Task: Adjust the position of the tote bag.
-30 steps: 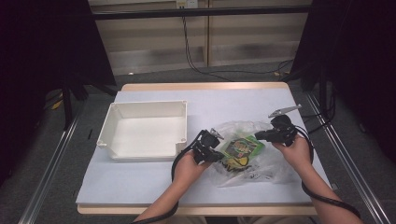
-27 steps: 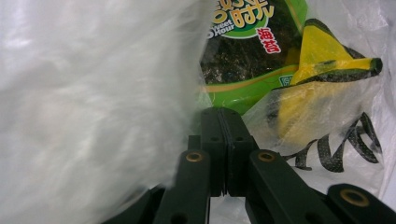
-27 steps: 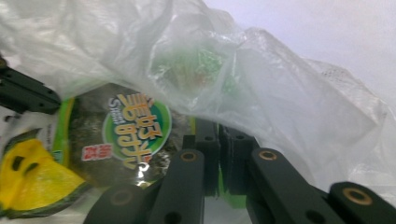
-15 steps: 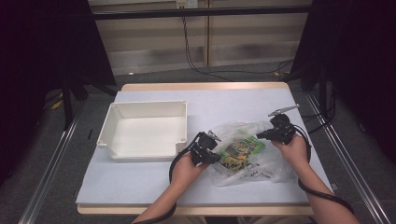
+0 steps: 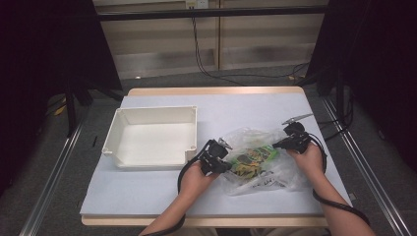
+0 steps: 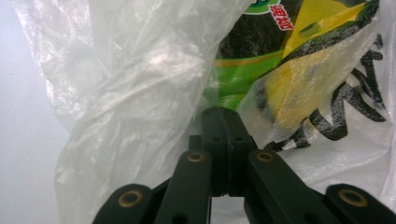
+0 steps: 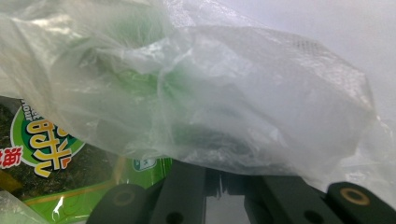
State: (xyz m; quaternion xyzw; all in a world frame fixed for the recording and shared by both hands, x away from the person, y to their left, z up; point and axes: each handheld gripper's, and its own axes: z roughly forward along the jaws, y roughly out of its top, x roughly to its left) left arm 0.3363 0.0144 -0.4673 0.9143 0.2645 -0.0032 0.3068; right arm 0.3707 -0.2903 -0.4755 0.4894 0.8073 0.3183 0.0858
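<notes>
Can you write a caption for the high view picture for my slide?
Two hand-held grippers, left gripper and right gripper, pinch a clear plastic bag holding a green snack packet beside a white tray.

Printed writing is seen on the green and yellow snack packet (image 7: 56, 182) that lies inside the clear plastic bag (image 7: 243, 98), near the right front corner of the table. In the right gripper view, yellow Japanese characters are set in a white-rimmed green round badge (image 7: 42, 140) on the packet, with small white Latin letters curved along its upper rim (too small to be read) and red characters at its lower left. In the left gripper view, red characters (image 6: 279, 16), apparently 海苔, are seen at the packet's top edge. Bold black marks (image 6: 348, 112) are printed on the bag itself; they cannot be read.
</notes>
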